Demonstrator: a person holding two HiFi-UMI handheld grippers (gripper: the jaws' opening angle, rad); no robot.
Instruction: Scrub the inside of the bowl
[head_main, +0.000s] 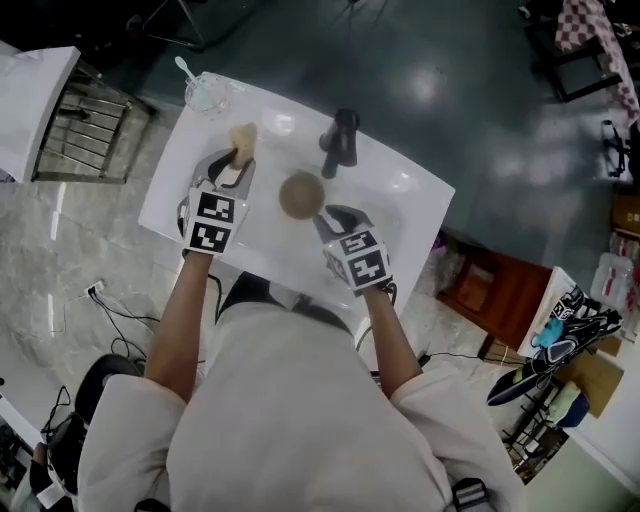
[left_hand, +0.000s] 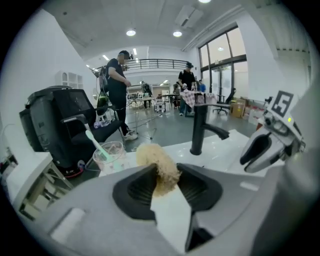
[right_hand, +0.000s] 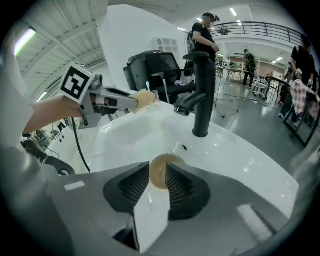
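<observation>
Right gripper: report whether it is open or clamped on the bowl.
Open. The right gripper holds its jaws apart; the brown bowl sits in the sink beyond them, neither pad pressing it.

A glossy dark green floor (head_main: 430, 90) is seen beyond the white washbasin counter (head_main: 405, 182), with pale marbled tiles (head_main: 60, 270) beside it. A wire rack (head_main: 85, 125) is set at the left and a reddish wooden cabinet (head_main: 495, 295) at the right. Tall windows (left_hand: 222, 65), round ceiling lights (left_hand: 131, 33) and a railed gallery (left_hand: 160, 63) are shown in the bright hall, where people (left_hand: 117, 85) are standing.
</observation>
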